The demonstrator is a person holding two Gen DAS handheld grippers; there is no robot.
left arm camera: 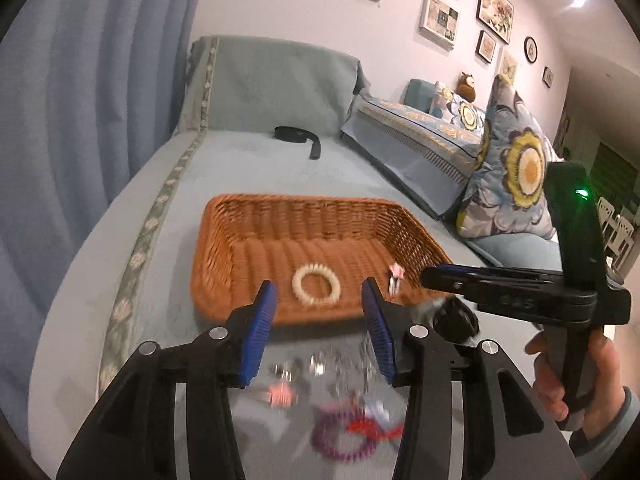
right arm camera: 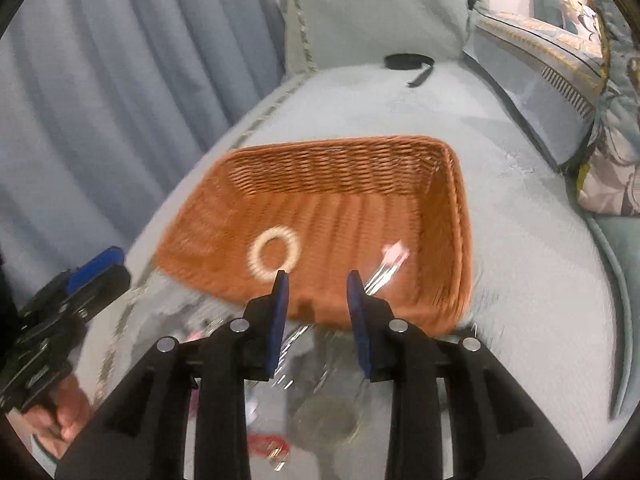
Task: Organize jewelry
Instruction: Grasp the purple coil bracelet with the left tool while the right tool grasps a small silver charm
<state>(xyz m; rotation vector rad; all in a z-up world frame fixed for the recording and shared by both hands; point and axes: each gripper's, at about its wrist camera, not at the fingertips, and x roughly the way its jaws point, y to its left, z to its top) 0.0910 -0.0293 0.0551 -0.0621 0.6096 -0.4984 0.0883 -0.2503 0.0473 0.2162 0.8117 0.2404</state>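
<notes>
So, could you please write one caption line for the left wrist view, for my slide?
Open left gripper over scattered jewelry, facing a wicker basket that holds a cream hair tie.

**No readable text**

From my feed I can read no words, brands or numbers. Faint embossed marks sit on the right tool's (left arm camera: 436, 278) black body, but they are too blurred for me to make out.

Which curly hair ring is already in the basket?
The cream hair ring lies on the basket floor. The purple hair ring is outside, on the glass in front.
</notes>
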